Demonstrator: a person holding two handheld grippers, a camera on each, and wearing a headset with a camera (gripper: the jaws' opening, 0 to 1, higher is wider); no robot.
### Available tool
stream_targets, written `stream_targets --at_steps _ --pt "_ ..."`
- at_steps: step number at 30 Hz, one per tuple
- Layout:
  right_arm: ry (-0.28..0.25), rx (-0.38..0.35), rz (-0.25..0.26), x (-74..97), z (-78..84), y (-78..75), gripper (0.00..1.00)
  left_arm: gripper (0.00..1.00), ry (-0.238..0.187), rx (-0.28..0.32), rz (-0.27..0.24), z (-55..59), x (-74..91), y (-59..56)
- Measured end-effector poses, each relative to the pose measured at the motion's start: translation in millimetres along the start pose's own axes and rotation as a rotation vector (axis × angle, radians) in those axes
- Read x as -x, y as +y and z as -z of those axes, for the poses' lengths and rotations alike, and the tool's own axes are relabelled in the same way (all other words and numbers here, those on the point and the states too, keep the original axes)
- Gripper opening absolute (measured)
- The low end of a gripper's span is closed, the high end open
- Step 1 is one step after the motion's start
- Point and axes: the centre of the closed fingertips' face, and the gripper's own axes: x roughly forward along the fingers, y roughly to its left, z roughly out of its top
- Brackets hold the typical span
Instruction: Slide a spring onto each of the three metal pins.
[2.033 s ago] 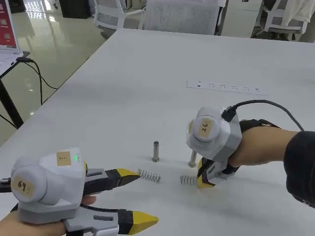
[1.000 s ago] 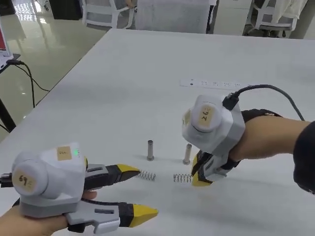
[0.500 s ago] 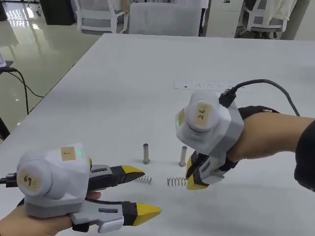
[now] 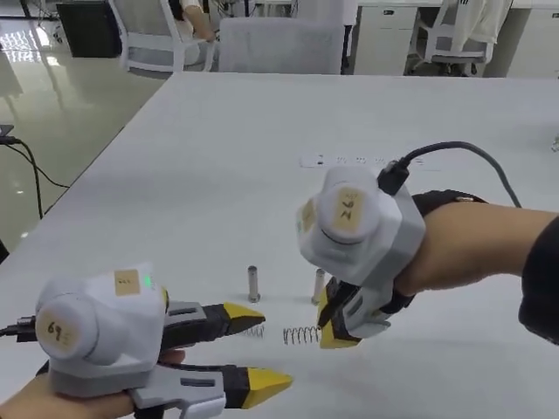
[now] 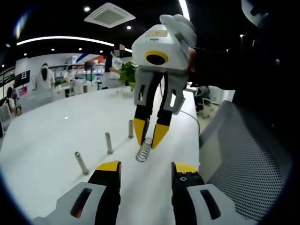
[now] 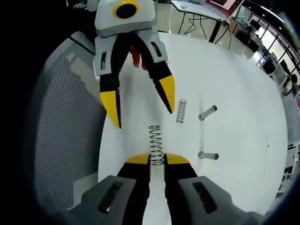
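- A thin coiled metal spring (image 6: pixel 155 140) is pinched at one end between the yellow tips of the right claw (image 6: pixel 157 160), which are pressed almost together around it. Its free end is pointed toward the left claw (image 6: pixel 140 103).
- In the head view, this spring is seen low over the white tabletop (image 4: pixel 262 157), between the two claws. Whether it rests on the surface cannot be told.
- Three short grey metal pins are stood upright in a row on the tabletop, all bare: the near pin (image 5: pixel 81 162), the middle pin (image 5: pixel 108 143) and the far pin (image 5: pixel 131 129). The far pin is placed just beside the right claw.
- A second coiled spring (image 6: pixel 181 111) is laid flat on the tabletop, between the pinched spring and the pins and close to one yellow tip of the left claw.
- The left claw is spread wide and empty, and is held in a hand at the near edge of the tabletop.
- Farther back, a flat white power strip (image 4: pixel 345 161) is laid on the tabletop, and a black cable (image 4: pixel 445 148) is plugged into the right gripper.
- A grey mesh chair (image 4: pixel 279 44) is set at the far edge.
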Motion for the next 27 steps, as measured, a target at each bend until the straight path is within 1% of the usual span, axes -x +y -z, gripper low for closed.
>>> stream_targets --at_steps 13,23,27 --pt "-0.005 0.029 -0.018 0.6 -4.8 6.3 0.08 0.30 -0.005 -0.023 0.025 -3.1 -4.0 -6.1" --pt "-0.009 0.056 -0.024 1.3 -8.9 9.7 0.08 0.21 -0.009 -0.030 0.037 -3.9 -5.2 -7.8" --pt "-0.010 0.063 -0.028 0.4 -9.5 11.2 0.08 0.16 -0.015 -0.033 0.040 -5.1 -5.5 -8.4"
